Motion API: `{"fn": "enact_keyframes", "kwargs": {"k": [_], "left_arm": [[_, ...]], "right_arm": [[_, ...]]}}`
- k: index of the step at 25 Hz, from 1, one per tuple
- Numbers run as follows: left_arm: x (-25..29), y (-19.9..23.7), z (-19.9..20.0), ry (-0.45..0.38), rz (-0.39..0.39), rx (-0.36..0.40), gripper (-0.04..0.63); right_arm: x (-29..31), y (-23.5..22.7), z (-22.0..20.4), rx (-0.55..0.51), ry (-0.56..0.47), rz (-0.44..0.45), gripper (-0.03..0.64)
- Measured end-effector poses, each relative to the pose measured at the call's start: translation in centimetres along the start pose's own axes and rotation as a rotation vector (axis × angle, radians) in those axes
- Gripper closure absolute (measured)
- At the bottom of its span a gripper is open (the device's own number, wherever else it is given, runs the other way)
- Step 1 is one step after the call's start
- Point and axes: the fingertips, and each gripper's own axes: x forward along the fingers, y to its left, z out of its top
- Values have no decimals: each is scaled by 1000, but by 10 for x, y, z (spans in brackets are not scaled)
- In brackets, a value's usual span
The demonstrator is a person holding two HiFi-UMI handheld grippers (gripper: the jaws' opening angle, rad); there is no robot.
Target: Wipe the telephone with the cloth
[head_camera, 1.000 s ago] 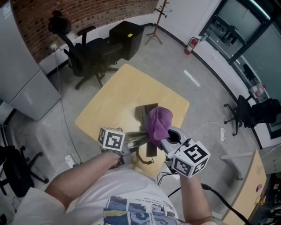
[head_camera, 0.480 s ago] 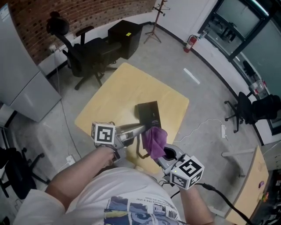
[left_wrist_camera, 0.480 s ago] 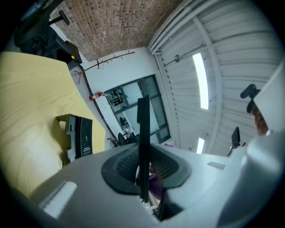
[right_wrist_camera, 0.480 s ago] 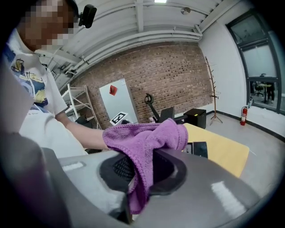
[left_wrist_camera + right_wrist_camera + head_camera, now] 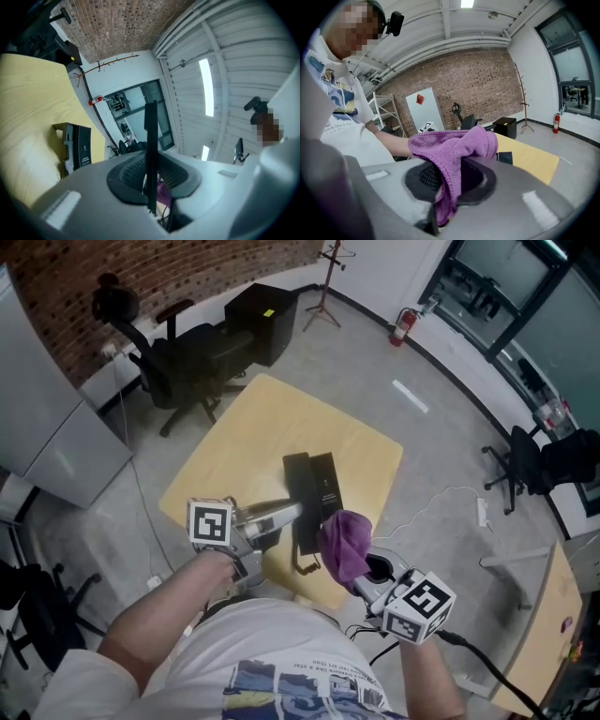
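The telephone lay on the counter. The left gripper's jaws pinched a thin black bar. The right gripper's jaws clamped the cloth nearby. A hard wipe might shove the telephone off.

Head camera looking steeply down; gripper cameras riding close, looking along jaws; head and left sharing black rectangular telephone, yellow wooden table
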Motion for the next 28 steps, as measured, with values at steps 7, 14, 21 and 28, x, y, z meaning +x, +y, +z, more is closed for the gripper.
{"fn": "enact_keyframes", "kwargs": {"k": [7, 14, 21, 28], "left_arm": [[1, -20, -13, 66, -107, 0, 519], [2, -38, -25, 96, -197, 7, 520], [3, -49, -34, 91, -263, 6, 520], [0, -49, -28, 71, -264, 10, 520]], "right_arm": [[-4, -39, 47, 27, -134, -24, 574], [11, -52, 77, 102, -215, 64, 574], [15, -39, 90, 175, -269, 189, 574], [11, -28, 74, 199, -240, 239, 574]]}}
